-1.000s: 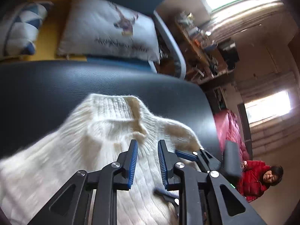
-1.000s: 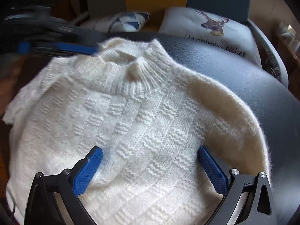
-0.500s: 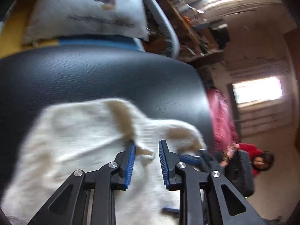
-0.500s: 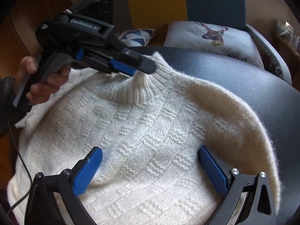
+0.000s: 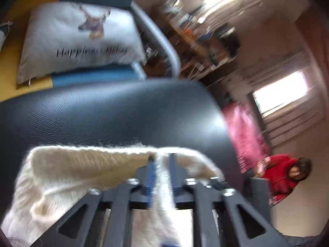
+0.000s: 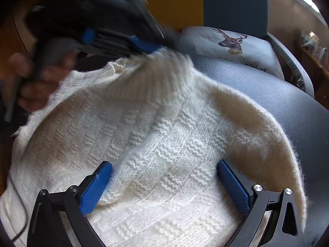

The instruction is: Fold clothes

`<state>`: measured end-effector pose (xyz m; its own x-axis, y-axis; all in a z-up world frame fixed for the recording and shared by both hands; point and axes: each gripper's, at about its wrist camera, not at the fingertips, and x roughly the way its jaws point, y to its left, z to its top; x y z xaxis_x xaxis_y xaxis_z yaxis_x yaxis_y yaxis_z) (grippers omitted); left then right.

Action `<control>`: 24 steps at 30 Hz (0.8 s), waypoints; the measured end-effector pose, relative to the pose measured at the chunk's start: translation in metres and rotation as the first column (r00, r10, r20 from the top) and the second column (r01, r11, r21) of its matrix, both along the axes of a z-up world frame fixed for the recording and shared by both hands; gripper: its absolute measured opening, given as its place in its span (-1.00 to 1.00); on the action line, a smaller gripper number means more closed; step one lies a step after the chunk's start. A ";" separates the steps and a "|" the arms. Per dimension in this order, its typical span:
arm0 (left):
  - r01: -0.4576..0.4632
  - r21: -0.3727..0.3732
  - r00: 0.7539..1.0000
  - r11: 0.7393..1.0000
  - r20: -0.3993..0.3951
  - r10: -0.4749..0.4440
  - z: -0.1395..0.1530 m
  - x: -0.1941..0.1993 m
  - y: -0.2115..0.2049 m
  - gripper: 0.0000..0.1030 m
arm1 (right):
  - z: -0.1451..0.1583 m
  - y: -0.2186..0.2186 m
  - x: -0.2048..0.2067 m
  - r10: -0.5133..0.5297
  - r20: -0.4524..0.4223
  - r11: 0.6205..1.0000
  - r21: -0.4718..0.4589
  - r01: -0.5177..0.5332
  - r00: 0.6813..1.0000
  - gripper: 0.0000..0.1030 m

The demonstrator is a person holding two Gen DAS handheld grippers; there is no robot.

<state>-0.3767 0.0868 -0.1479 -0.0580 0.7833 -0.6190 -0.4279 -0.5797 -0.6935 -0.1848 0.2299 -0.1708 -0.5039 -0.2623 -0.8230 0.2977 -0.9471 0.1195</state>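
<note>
A cream knitted sweater [image 6: 160, 135] lies spread over a black leather seat [image 6: 287, 103]. Both views are partly smeared by motion, so fine detail is hard to read.

In the right wrist view, the right tool [image 6: 164, 185] sits low at the bottom edge with its two blue pads spread wide apart, resting over the body of the sweater and gripping nothing. Beyond it and to its left, the left tool [image 6: 144, 46] appears as a dark blur with blue pads, held by a hand [image 6: 39, 82] whose outline is indistinct. Its tips meet the ribbed collar [image 6: 164, 70], which is pulled up off the seat. The lower hem of the sweater is cut off by the frame.

The left wrist view looks along the left tool's [image 5: 161, 160] own fingers: the pads are close together with a strip of cream knit pinched between them, and the fabric runs back towards the camera, hiding part of the tool. How much cloth is caught is unclear through the blur.

Only the left wrist view shows the room past the seat's far right edge: a seated person in red [image 5: 281, 177], a pink cloth [image 5: 244, 138], bright windows [image 5: 281, 94] and a cluttered, unreadable shelf [image 5: 201, 41].

Both views show a white pillow with a deer print [image 6: 232, 45] beyond the seat, its lettering partly hidden in the right wrist view.
</note>
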 end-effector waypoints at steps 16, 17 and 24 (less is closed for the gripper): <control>-0.378 -0.164 0.925 0.911 -0.014 0.381 -0.022 0.124 -0.199 -0.58 | 0.049 -0.042 -0.115 0.034 0.224 0.833 -0.545 0.096 0.974 1.00; -0.382 -0.169 0.923 0.909 -0.023 0.384 -0.023 0.129 -0.203 -0.58 | 0.042 -0.045 -0.124 0.030 0.255 0.820 -0.560 0.123 0.966 1.00; -0.380 -0.152 0.925 0.912 -0.061 0.375 -0.029 0.142 -0.219 -0.58 | 0.012 -0.077 -0.166 0.138 0.326 0.671 -0.725 0.154 0.935 1.00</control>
